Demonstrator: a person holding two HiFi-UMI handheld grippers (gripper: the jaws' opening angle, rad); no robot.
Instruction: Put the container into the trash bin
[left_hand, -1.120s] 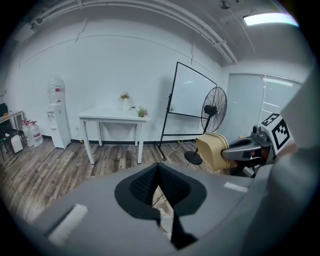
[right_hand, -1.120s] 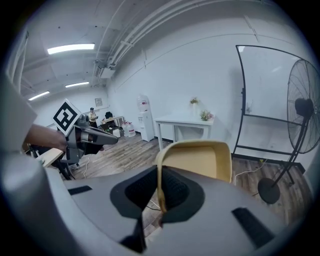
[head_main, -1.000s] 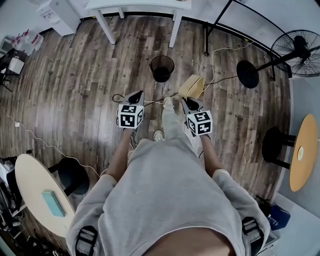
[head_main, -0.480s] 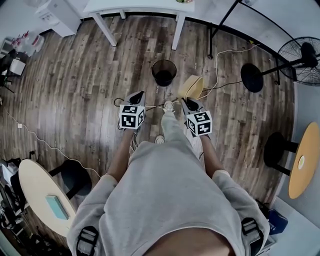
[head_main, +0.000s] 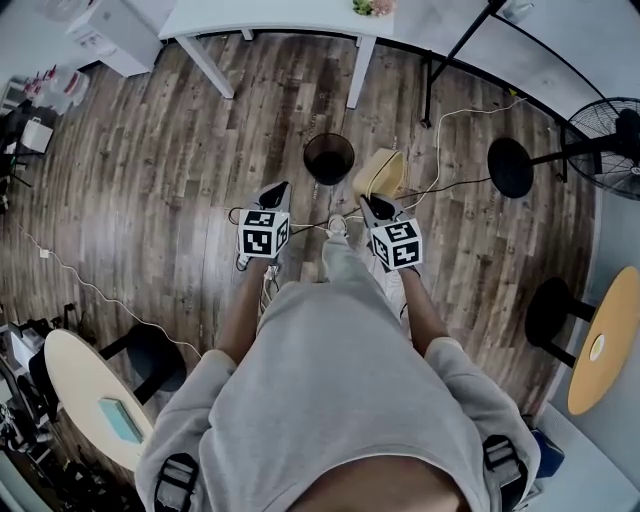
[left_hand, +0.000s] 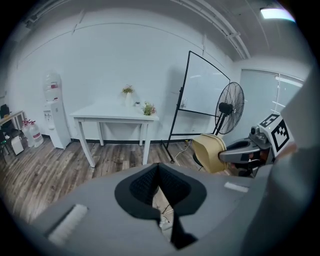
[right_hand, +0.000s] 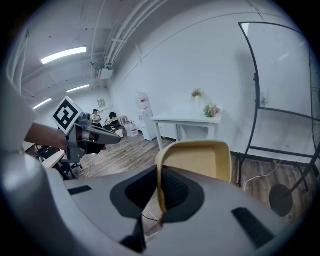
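Note:
A tan, shallow container (head_main: 381, 172) hangs tilted above the wood floor, just right of a black round trash bin (head_main: 329, 158). My right gripper (head_main: 368, 205) is shut on the container's near rim. In the right gripper view the container (right_hand: 200, 160) stands on edge, with its left wall pinched between the pads (right_hand: 172, 192). My left gripper (head_main: 275, 192) hangs left of the bin, shut and empty; its pads (left_hand: 150, 182) meet with nothing between them. From the left gripper view the container (left_hand: 210, 152) shows at the right. The bin is hidden in both gripper views.
A white table (head_main: 270, 15) stands beyond the bin. Cables (head_main: 440, 180) run over the floor by a black round base (head_main: 511, 167). A fan (head_main: 610, 130) is at the far right. Round tables sit at right (head_main: 600, 340) and lower left (head_main: 85, 385). The person's foot (head_main: 337, 222) is between the grippers.
The person has stepped forward with both grippers. The bin and white table now sit nearer in the head view, and the held container is right beside the bin.

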